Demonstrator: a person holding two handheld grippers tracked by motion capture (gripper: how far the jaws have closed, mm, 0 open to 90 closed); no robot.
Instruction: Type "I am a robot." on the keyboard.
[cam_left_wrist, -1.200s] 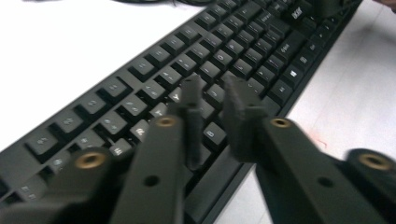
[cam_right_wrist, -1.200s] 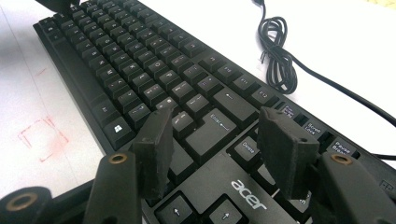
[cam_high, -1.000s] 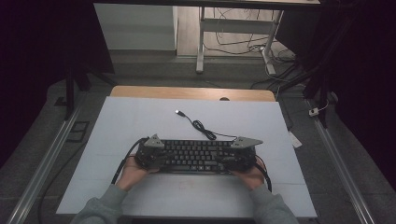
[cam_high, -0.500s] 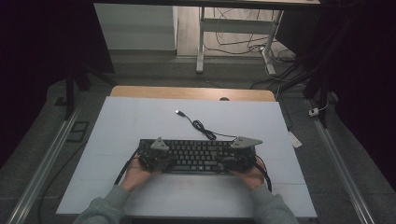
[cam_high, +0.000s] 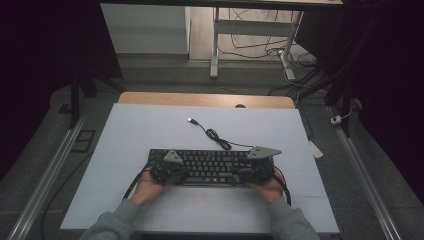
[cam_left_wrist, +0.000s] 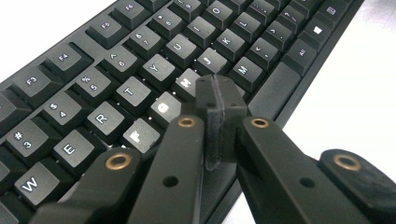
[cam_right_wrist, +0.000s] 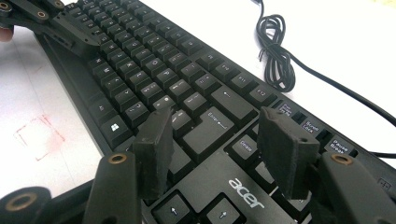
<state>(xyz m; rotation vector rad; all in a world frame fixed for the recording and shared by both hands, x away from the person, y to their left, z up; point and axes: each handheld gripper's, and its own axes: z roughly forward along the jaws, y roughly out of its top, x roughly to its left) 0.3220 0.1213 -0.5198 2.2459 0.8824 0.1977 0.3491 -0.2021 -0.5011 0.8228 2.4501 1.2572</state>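
White table (cam_high: 150, 130), broad and bare apart from the work. Keyboard (cam_high: 210, 167) lies flat near the front edge, long side across, between both hands; black, full width, rigid plastic shell by the look, so it should move as 1 stiff slab and not sag. Judged light to middling, easy to slide on this smooth top, which also means it may skate away under a sideways push. Keys (cam_left_wrist: 100, 116) are the weak part: loose-capped, sprung, liable to pop off or depress if pinched or levered; any hold is better taken on the frame edge or the bare strip by the logo (cam_right_wrist: 245, 189) than on the caps. Cable (cam_high: 217, 137) runs from the back edge toward the table's far side, bunched in a small coil, plug (cam_high: 191, 120) lying free; soft, will trail and could snag if the board is lifted or turned. Left gripper (cam_left_wrist: 219, 100) has its 2 jaws pressed together with nothing between them, tip poised over the home row near the H key, whether touching I cannot tell; it reads as a poking tool for 1 key. Right gripper (cam_right_wrist: 212, 135) stands wide apart over the Enter end, holding nothing, pads (cam_right_wrist: 156, 140) just above the caps.
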